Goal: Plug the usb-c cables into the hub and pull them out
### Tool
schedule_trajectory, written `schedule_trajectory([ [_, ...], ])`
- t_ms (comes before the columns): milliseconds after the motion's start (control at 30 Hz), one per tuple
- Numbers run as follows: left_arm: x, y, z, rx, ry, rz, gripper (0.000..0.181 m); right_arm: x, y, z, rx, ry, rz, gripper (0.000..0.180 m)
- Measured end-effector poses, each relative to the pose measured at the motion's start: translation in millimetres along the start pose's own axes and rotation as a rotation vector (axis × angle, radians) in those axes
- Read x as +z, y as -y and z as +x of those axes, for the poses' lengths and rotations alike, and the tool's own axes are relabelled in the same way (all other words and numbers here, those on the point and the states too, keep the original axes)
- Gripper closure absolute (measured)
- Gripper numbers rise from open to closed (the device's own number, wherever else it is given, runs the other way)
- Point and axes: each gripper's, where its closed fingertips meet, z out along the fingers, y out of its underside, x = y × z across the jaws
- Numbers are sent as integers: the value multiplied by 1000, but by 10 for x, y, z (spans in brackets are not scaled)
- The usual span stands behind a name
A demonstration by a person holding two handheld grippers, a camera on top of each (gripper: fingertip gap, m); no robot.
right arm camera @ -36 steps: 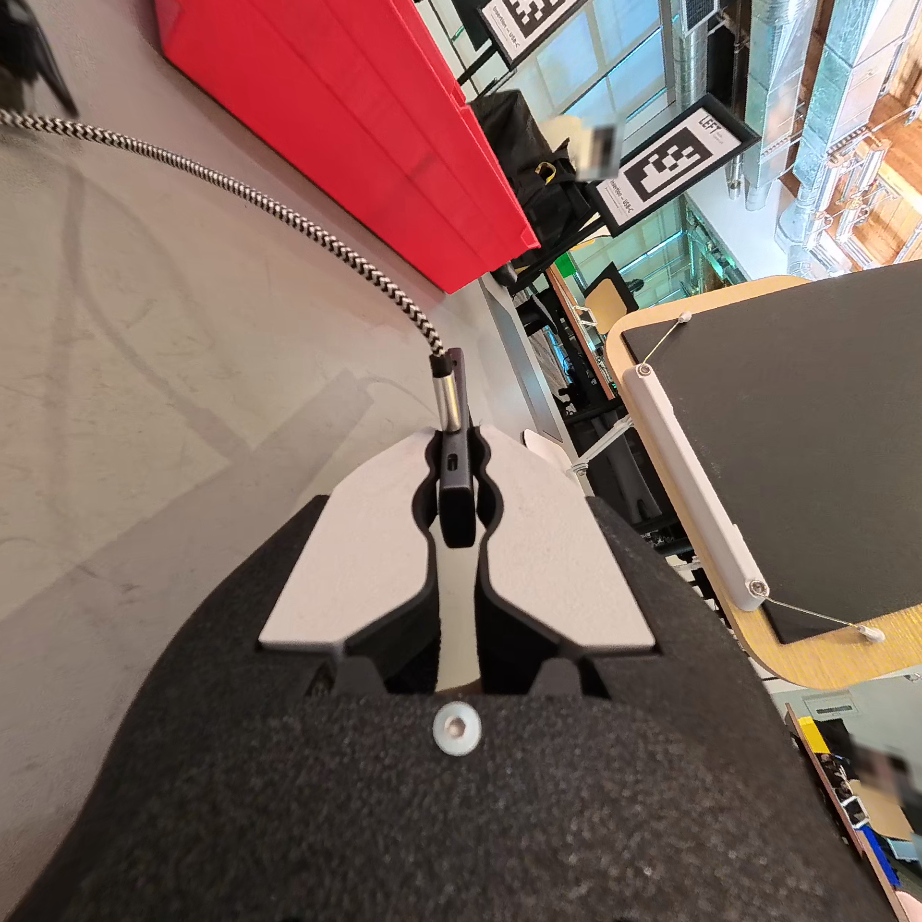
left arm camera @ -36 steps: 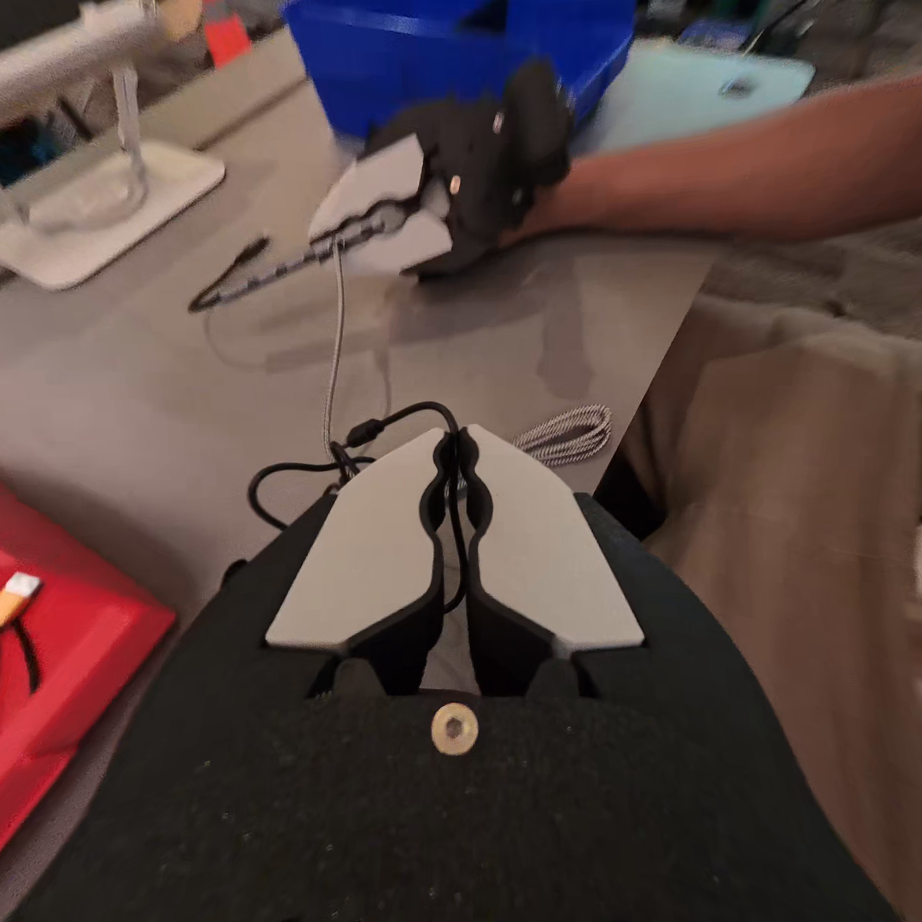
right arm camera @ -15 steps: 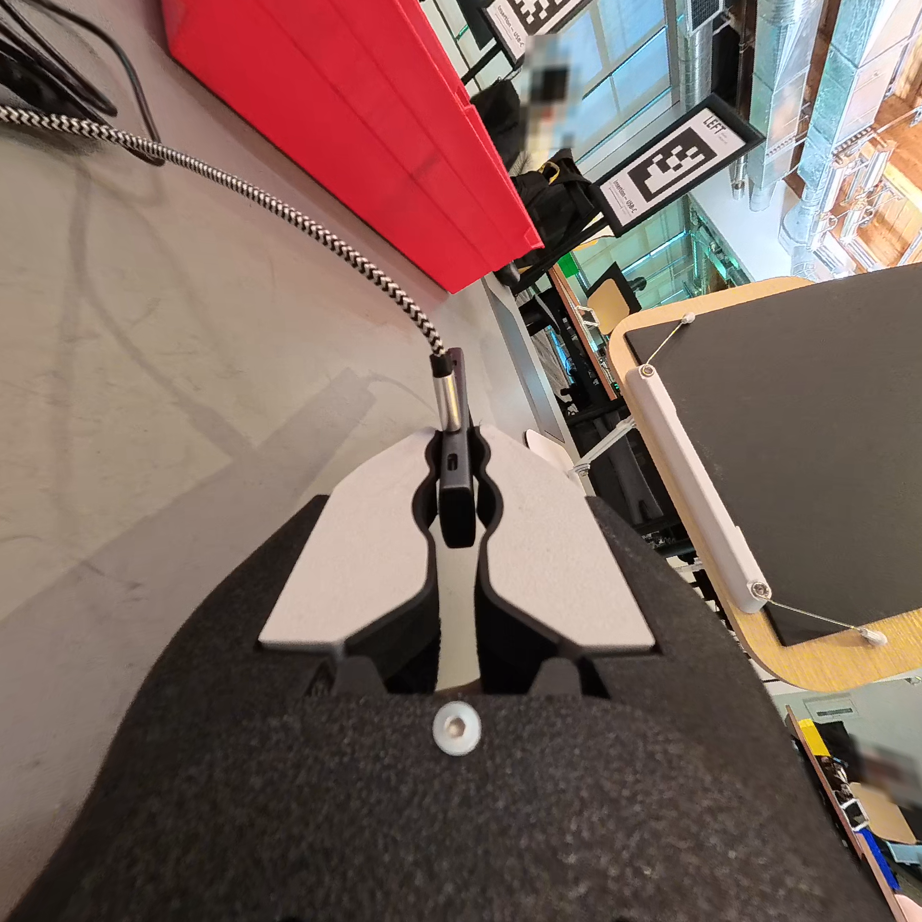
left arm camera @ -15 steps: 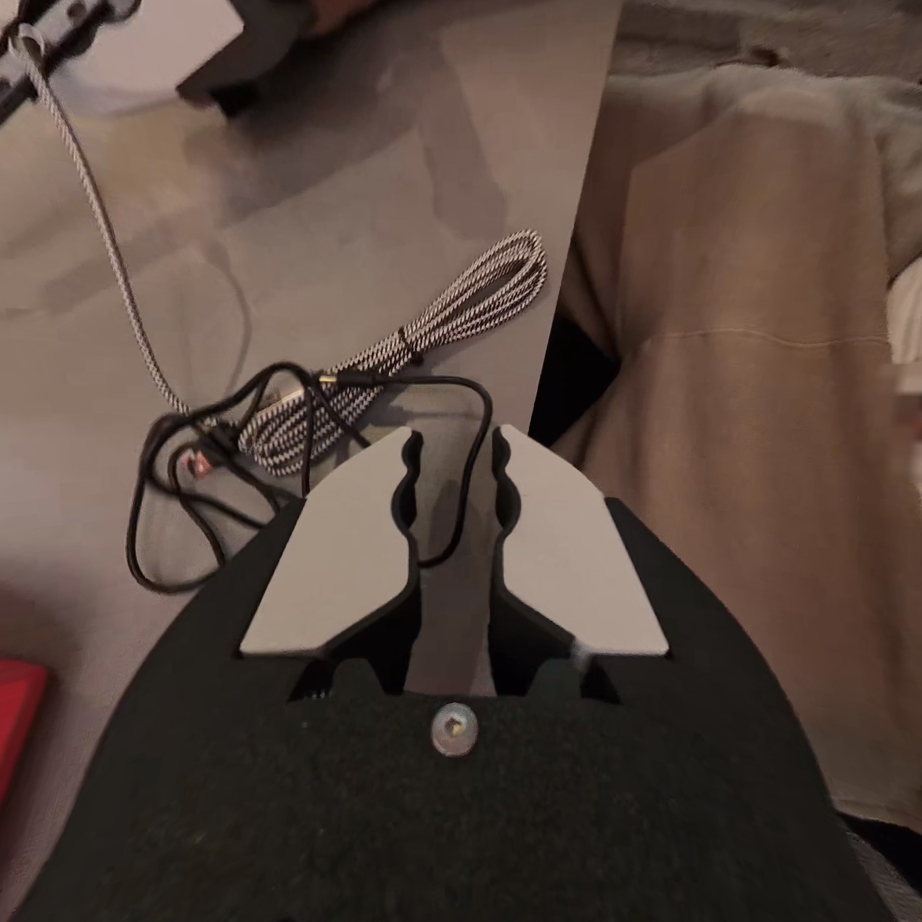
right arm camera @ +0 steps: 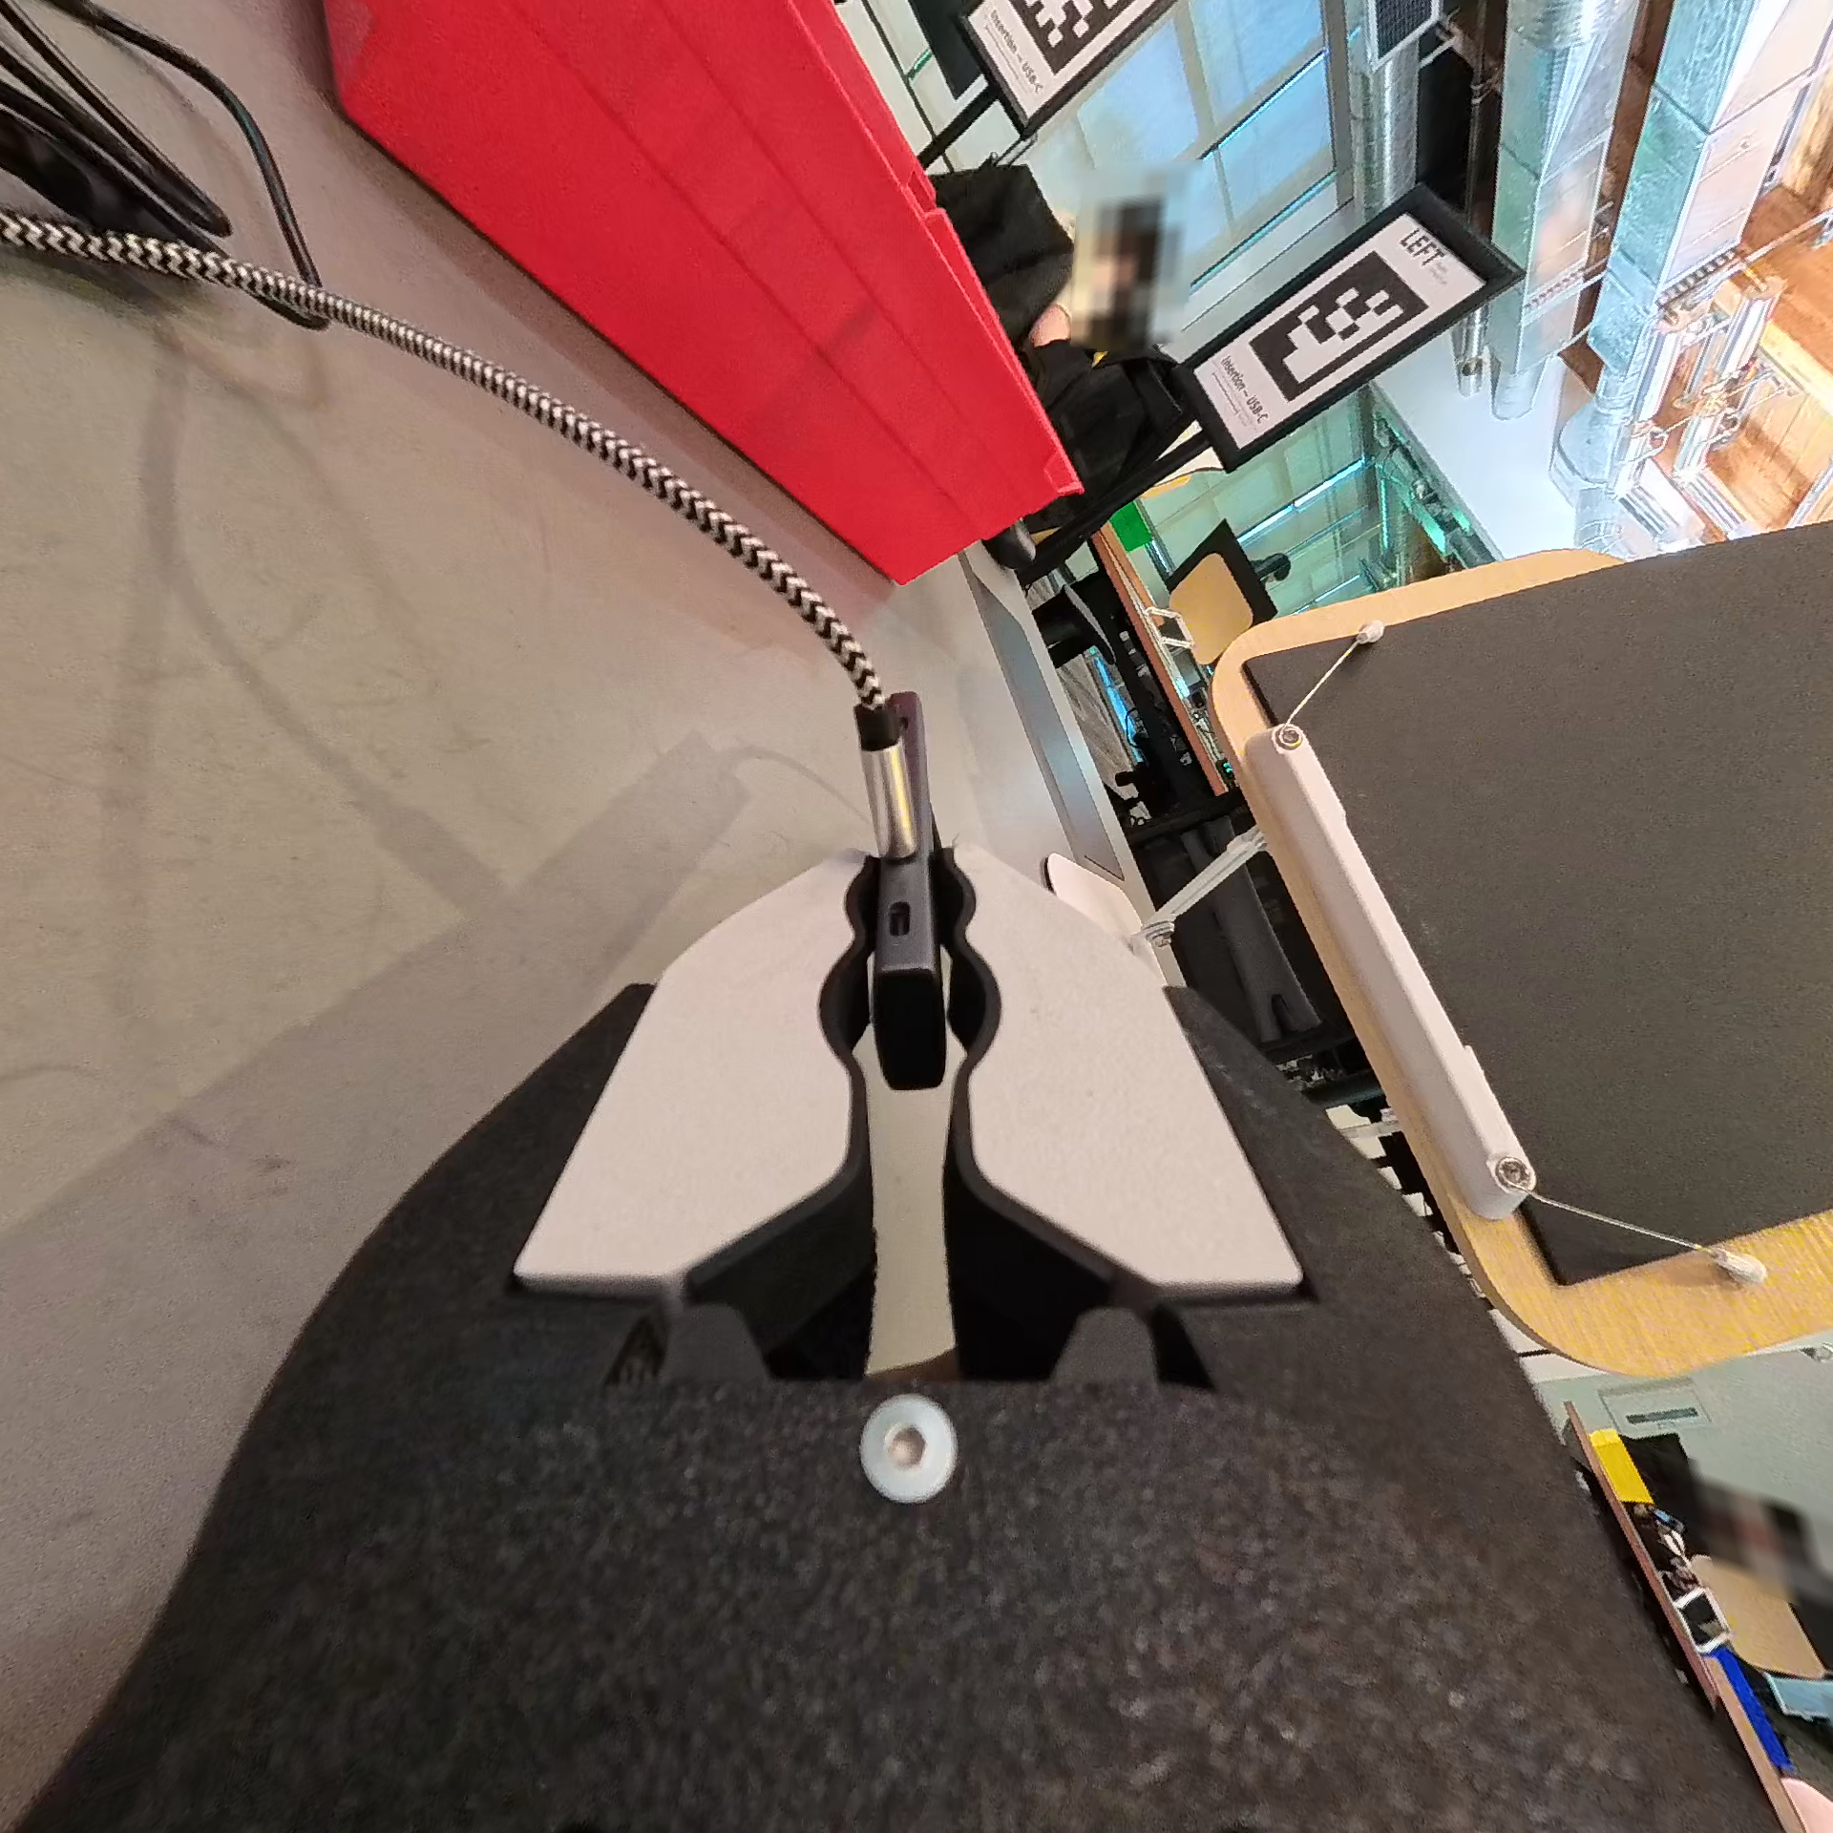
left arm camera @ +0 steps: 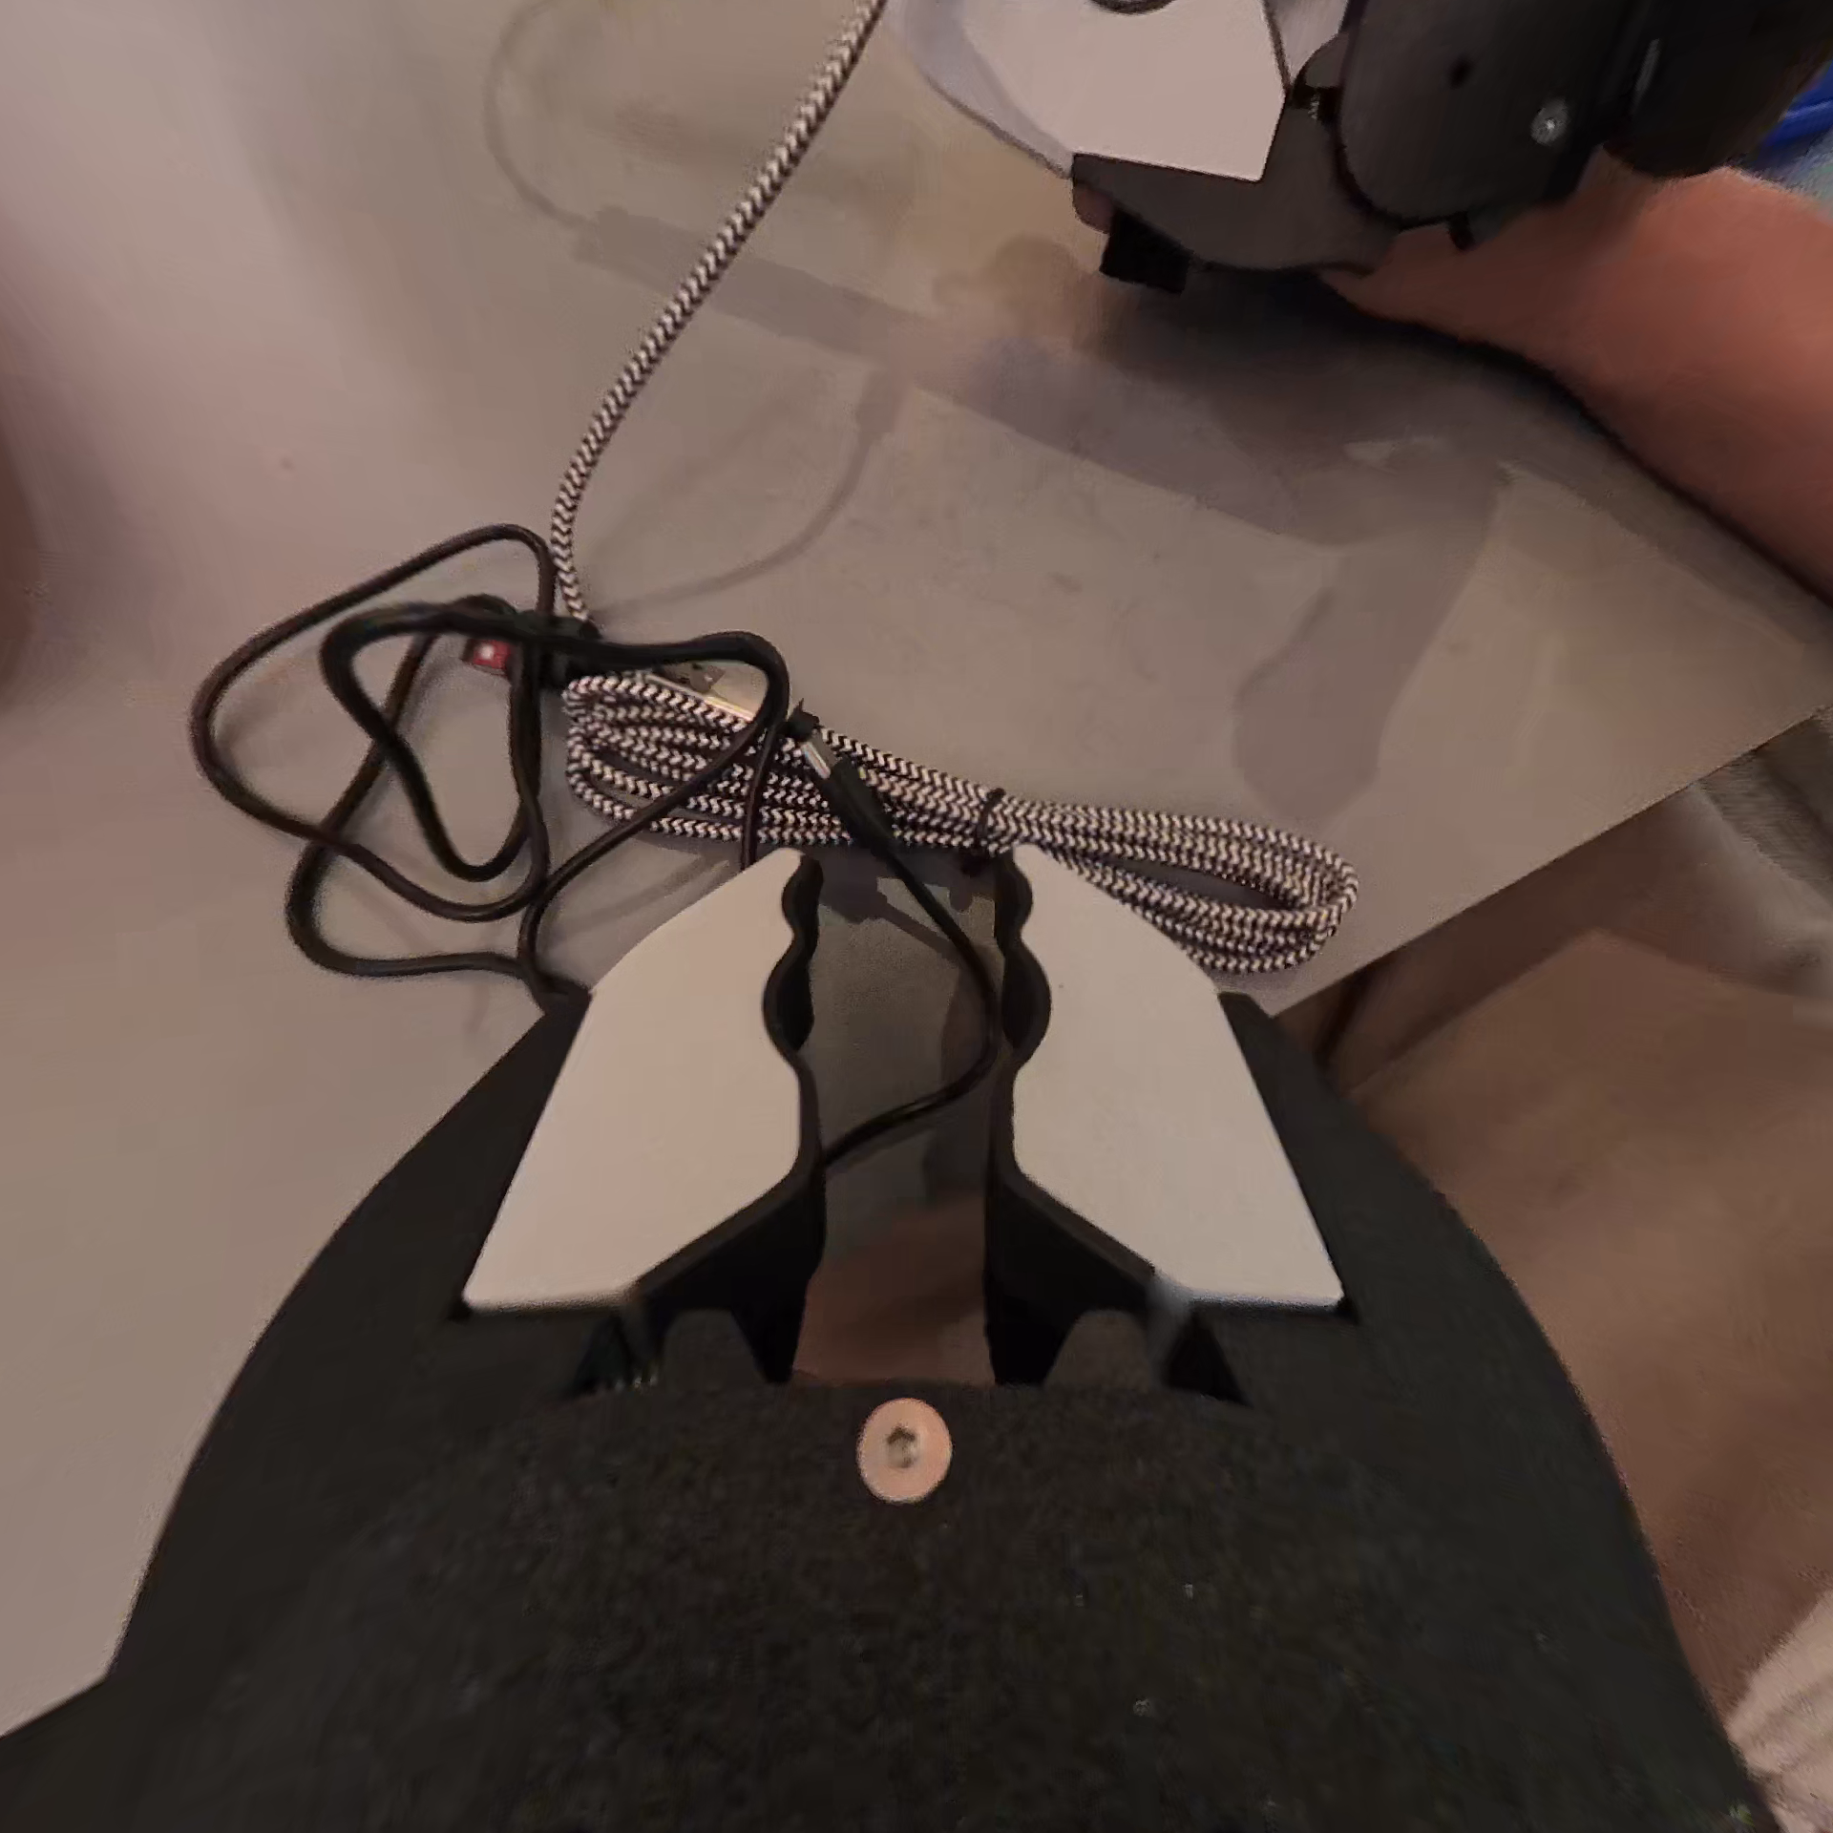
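Observation:
My left gripper [left arm camera: 903, 883] is open just above the table, over a coiled black-and-white braided cable [left arm camera: 992, 823]. A thin black cable [left arm camera: 952, 1002] runs loose through the gap between its jaws, and its dark plug [left arm camera: 838, 779] lies on the coil. The rest of the black cable lies tangled to the left [left arm camera: 397, 774]. My right gripper [right arm camera: 905, 873] is shut on a small grey hub [right arm camera: 905, 952]. The braided cable's silver plug [right arm camera: 893, 798] sits in the hub's far end. The right gripper also shows in the left wrist view [left arm camera: 1240, 109].
A red bin [right arm camera: 694, 248] stands on the grey table [right arm camera: 298, 794] beyond the hub. A black board with a wooden rim [right arm camera: 1537, 893] is off to the right. The table's edge [left arm camera: 1488, 873] is close by the coil. A person's forearm [left arm camera: 1637, 347] rests there. About 20 cm separates my left fingertips from my right.
My left gripper has opened and let go of the thin black cable, then swung down over the coiled cables near the table edge. The right gripper has held the hub still.

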Motion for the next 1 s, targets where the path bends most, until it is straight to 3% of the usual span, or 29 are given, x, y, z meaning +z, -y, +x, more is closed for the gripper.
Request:
schedule_trajectory([
  [67, 71, -10, -62, -35, -1, -35, 150, -2, -1, -1, 0, 1, 0, 170],
  [167, 146, -5, -86, -44, -26, -64, 171, -2, -3, 4, 3, 0, -1, 170],
  [300, 91, 31, -65, -18, -98, -93, 174, -3, -2, 6, 3, 0, 0, 170],
  [500, -316, 586, 272, -93, -537, -68, 175, -4, 16, 17, 3, -5, 15, 170],
  [600, -411, 991, 222, -74, -613, -74, 175, -27, 55, 46, 0, -23, 41, 170],
  [767, -165, 1341, -97, -47, -640, -282, 175, -112, 207, 119, -43, -80, 141, 170],
  [1000, 195, 1389, 117, -272, -950, -542, 175, -254, 454, 216, -215, -222, 248, 170],
])
